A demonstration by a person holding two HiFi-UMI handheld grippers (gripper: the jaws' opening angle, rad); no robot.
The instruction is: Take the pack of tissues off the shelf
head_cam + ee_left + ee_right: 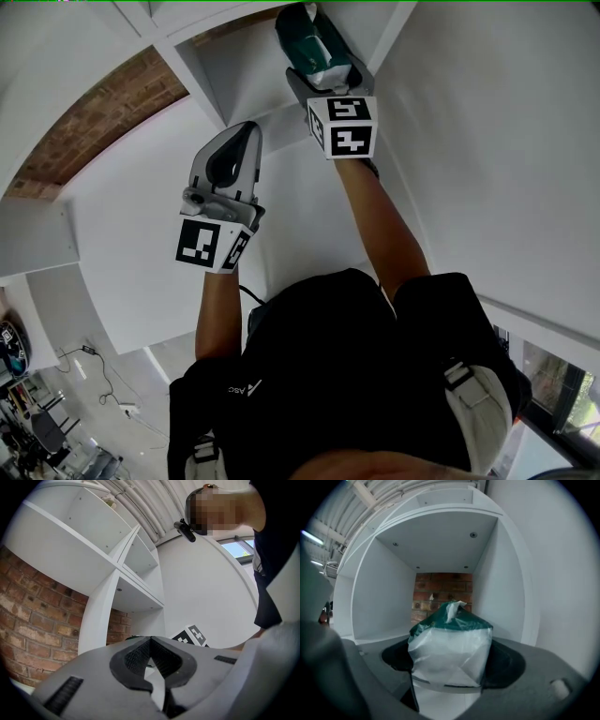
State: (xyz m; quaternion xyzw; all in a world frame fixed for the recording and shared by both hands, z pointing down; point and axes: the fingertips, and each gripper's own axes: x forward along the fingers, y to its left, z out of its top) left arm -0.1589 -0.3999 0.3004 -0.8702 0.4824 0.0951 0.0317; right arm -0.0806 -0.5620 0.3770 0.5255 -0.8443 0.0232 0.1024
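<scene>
Green on top and cloudy white below, the pack of tissues (450,648) is seen standing upright on the floor of a white shelf (370,592) compartment, with a tuft of tissue (453,609) poking from its crown. Bare brick wall (443,587) is seen beyond the compartment. The right gripper (319,71) is set round the pack with its jaws spread wide, one dark pad showing at each side. Whether the pads press on the wrapper cannot be made out, since the pack's own bulk covers both edges. From the head view only the pack's green end is shown. Its lower part and the right jaws are hidden behind the gripper body and its marker cube (342,127).

The left gripper (236,133) is held lower, outside the compartment, against the plain white panel. Its jaws are closed tip to tip on nothing. A dark sliver just above them in the left gripper view is too small to identify. The left edge of the right gripper view is lost in blur.
</scene>
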